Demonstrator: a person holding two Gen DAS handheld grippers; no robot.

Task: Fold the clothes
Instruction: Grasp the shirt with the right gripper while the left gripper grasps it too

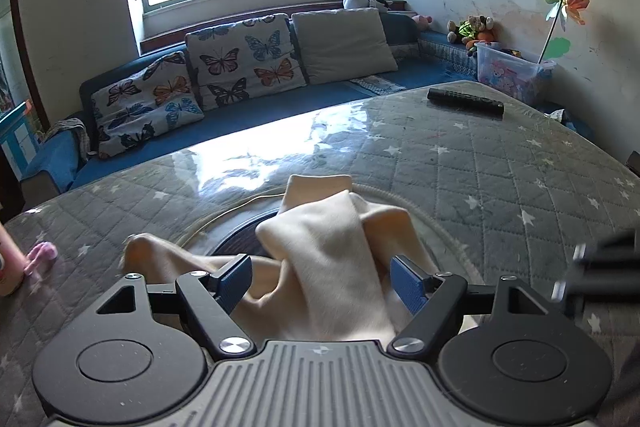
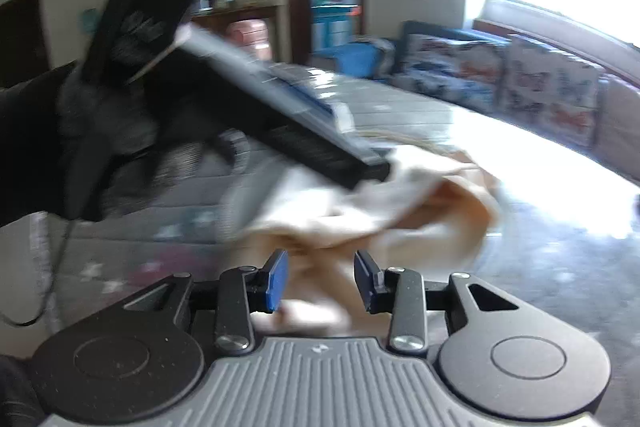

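A cream garment (image 1: 320,247) lies bunched on the grey star-patterned table cover (image 1: 460,167), right in front of my left gripper (image 1: 326,281). The left gripper's blue pads stand wide apart with folds of the cloth between them, not pinched. In the right wrist view the picture is blurred: the cream garment (image 2: 380,203) lies ahead of my right gripper (image 2: 320,281), whose blue pads are apart with cloth behind the gap. The left gripper (image 2: 320,131) shows there as a dark shape reaching onto the cloth from the upper left.
A black remote (image 1: 466,100) lies at the far right of the table. A blue sofa (image 1: 240,115) with butterfly cushions runs behind the table. A clear toy box (image 1: 508,69) stands at the right wall. A pink object (image 1: 40,257) lies at the table's left edge.
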